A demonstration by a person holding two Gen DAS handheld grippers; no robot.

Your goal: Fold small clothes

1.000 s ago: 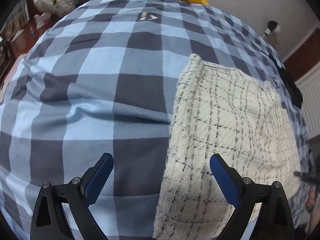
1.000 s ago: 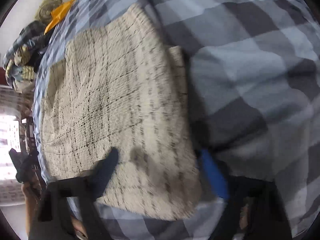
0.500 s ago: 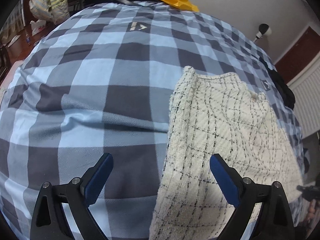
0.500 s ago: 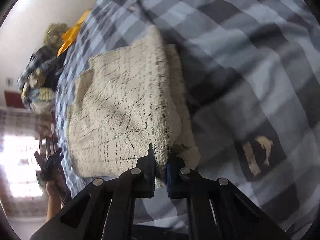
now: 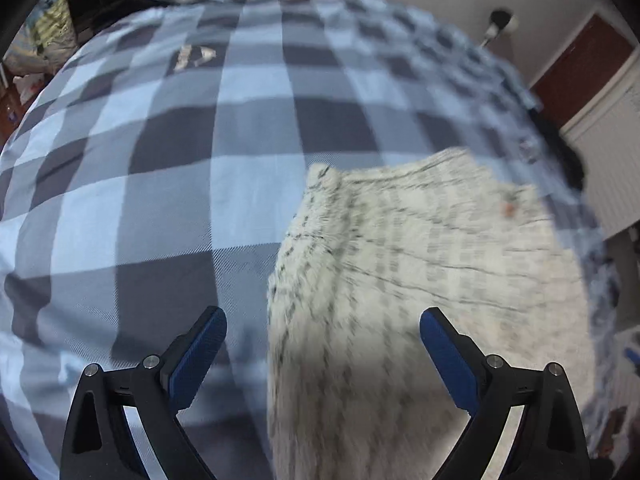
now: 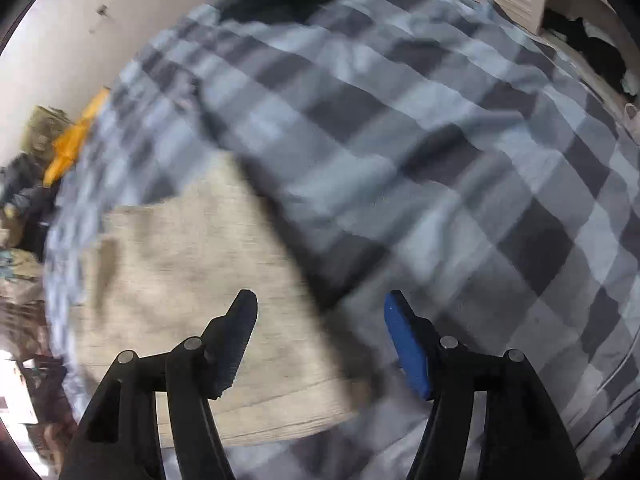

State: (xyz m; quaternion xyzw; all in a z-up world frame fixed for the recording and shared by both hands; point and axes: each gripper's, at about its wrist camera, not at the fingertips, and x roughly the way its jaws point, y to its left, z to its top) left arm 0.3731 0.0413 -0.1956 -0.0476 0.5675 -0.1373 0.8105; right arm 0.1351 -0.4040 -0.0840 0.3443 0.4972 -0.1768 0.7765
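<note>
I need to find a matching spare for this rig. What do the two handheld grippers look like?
Both match: the left gripper and the right gripper have angular black frames with open triangular cut-outs and round silver pivot pins. Each carries two blue ribbed pads on its jaws. No cables, markings, hands or sleeves are visible.

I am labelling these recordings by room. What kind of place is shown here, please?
Probably a bedroom in a home. The work surface is a bed with a blue and grey checked duvet cover, a pile of clothes and bags sits beside it, and a white radiator stands against the wall.

The logo on the checked duvet (image 5: 192, 57) is too blurred to read.
</note>
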